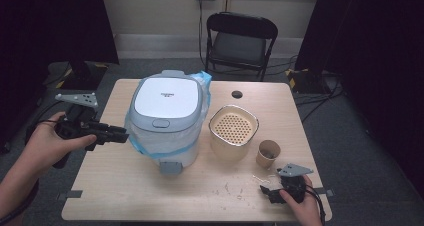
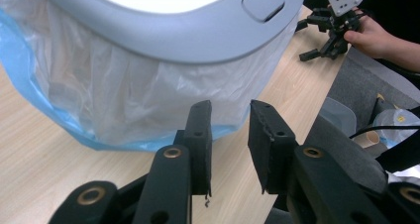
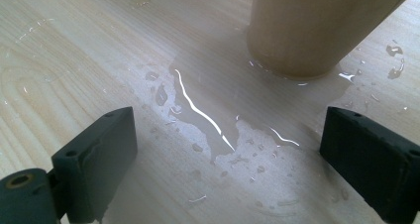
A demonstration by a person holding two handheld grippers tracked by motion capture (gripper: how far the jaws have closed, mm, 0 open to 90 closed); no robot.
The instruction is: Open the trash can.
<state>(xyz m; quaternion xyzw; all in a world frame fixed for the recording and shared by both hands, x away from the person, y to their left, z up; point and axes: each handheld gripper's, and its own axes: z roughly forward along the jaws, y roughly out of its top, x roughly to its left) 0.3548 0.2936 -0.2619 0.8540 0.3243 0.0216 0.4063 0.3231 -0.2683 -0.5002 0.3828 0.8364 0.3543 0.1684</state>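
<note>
Left gripper (image 1: 117,134) hangs beside the lidded bin (image 1: 167,117), jaws a narrow gap apart, nothing between them; the bin's plastic liner (image 2: 148,100) sits just ahead of the tips. Right gripper (image 1: 267,192) rests low with jaws wide apart, a puddle (image 3: 223,130) between them and the paper cup (image 3: 317,26) just beyond. Judgement: to pinch the liner cleanly, approach the loose fold, avoid the lid rim.

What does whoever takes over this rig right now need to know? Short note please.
Left gripper: jaws a narrow gap apart, nothing between them, beside the lined bin.
Right gripper: jaws wide open, empty, resting on the table near the paper cup.
Bin lid closed, bag draped outside.
Water puddle spilled by the cup, not wiped.
Strainer pot stands between bin and cup.
</note>
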